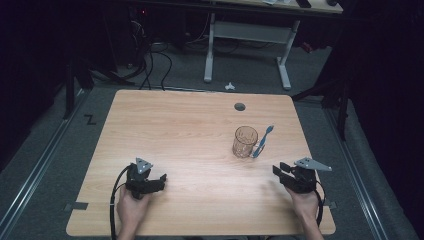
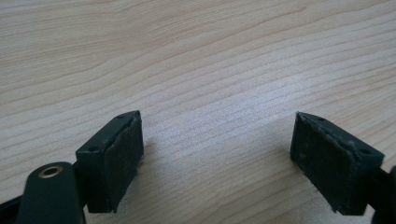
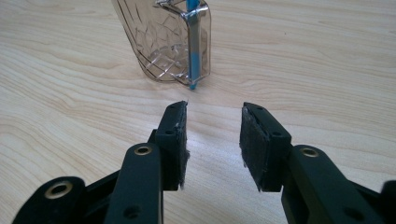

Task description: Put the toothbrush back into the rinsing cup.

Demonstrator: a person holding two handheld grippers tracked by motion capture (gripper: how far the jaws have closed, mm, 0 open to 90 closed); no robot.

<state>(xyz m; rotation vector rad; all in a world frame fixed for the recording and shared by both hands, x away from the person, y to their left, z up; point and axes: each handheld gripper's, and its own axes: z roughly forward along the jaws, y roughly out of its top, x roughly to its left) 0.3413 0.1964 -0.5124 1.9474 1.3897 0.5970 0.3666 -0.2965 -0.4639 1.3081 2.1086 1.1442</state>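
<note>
Pale wood-grain table [image 1: 190, 135] fills the middle of the high view, with dark floor, cables and a white desk frame [image 1: 247, 47] along the top. Right of centre stands a clear brownish cup [image 1: 245, 141], a blue toothbrush [image 1: 263, 141] leaning against its handle side. Left gripper [image 1: 161, 180], lower left, gapes wide and empty. Right gripper [image 1: 279, 171], lower right, is parted and empty, aimed at the cup. A likely next move is taking the toothbrush; approach its handle squarely, clear of the cup.

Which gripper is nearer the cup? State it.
Right. The right gripper sits just below and right of the cup, jaws pointing at it. The left gripper rests far across the table, near the left front.
</note>
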